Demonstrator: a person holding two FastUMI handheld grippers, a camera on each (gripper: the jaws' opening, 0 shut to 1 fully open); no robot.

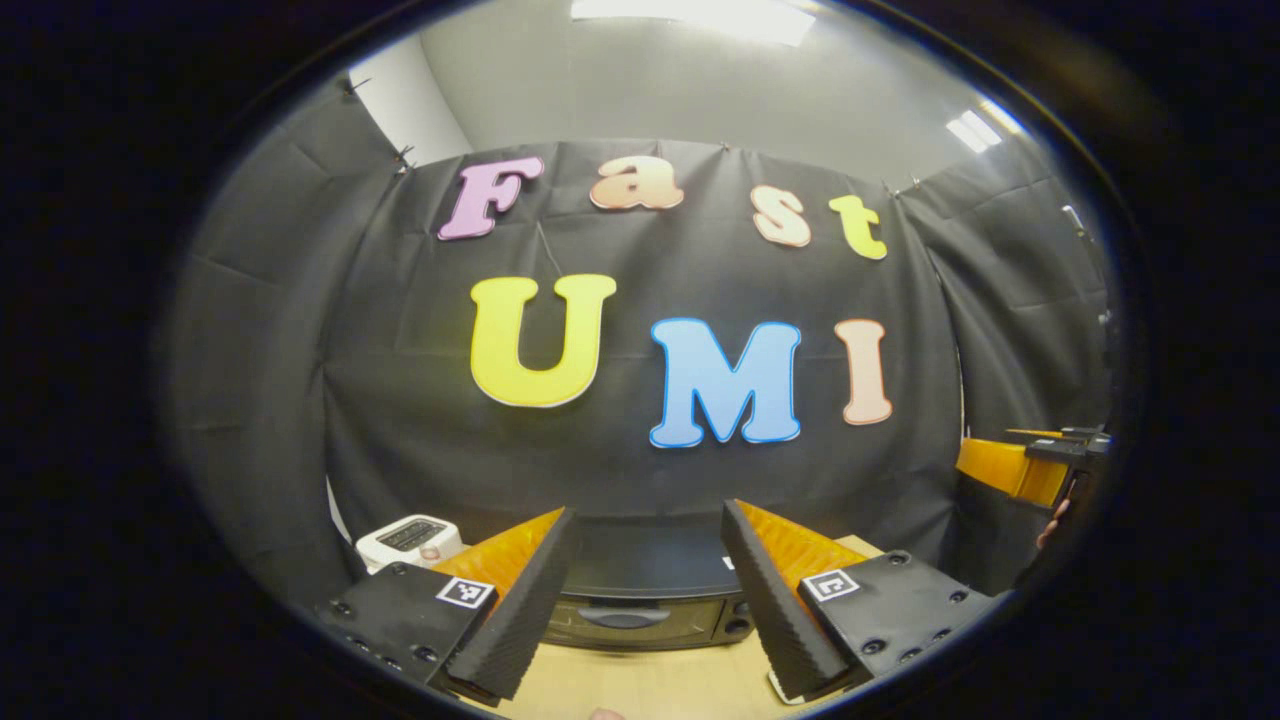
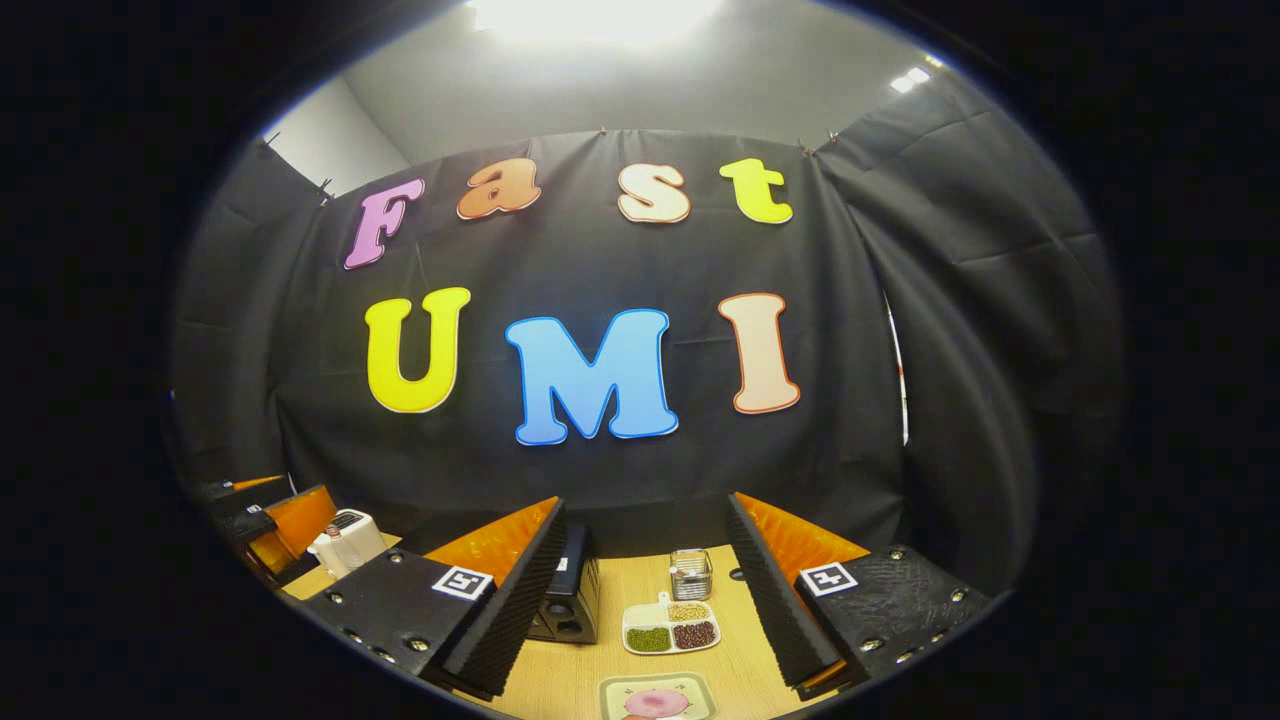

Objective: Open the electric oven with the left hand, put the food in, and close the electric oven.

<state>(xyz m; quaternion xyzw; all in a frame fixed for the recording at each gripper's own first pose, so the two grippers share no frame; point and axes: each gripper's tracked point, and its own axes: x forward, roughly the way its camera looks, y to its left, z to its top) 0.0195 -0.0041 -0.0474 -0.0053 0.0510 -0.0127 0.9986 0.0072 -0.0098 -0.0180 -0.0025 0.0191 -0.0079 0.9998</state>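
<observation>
Currently, left gripper view: left gripper (image 1: pixel 646 600) held above the near edge of a light wooden table (image 1: pixel 640 685), fingers spread wide, nothing between them. Straight ahead, framed in the gap, sits the electric oven (image 1: pixel 640 600), dark body, door shut, handle across the top of the glass. A white toaster (image 1: pixel 410 541) stands to the oven's left, near the cloth wall. At far right edge, the other gripper (image 1: pixel 1030 465) shows in part, with a bit of a hand (image 1: pixel 1050 525) under it; its state is not readable from here.

Right gripper view: right gripper (image 2: pixel 650 610) also held over the table (image 2: pixel 560 690), fingers wide apart, holding nothing. Oven (image 2: pixel 570 595) appears left of centre, seen side-on, partly behind the left finger. Right of it, a divided dish (image 2: pixel 670 628) with three portions of beans or grains, possibly; too small to be sure. Behind that, a small clear jar (image 2: pixel 691 573). At the near edge, a tray (image 2: pixel 657 697) with a pink food item (image 2: pixel 655 703) on it, well apart from the oven. The toaster (image 2: pixel 345 540) sits far left, beside the other gripper (image 2: pixel 270 520).
</observation>
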